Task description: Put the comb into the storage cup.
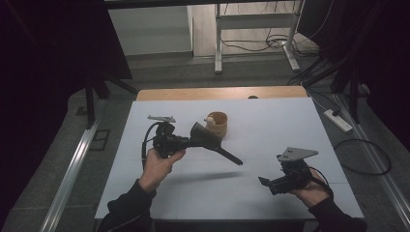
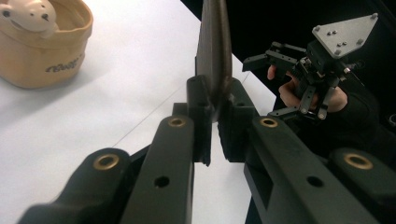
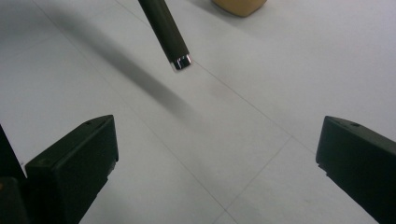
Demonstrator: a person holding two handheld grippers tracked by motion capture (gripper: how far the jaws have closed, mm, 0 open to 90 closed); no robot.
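Left tool clamps a black spatula above the worktop, handle slanting toward the open right tool. Left gripper view: blade pinched upright. Right gripper view: handle tip ahead between spread jaws.

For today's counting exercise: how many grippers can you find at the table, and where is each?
2. The left gripper hangs above the table's left half, shut on a dark tool near the tan cup. The right gripper is near the front right corner, open.
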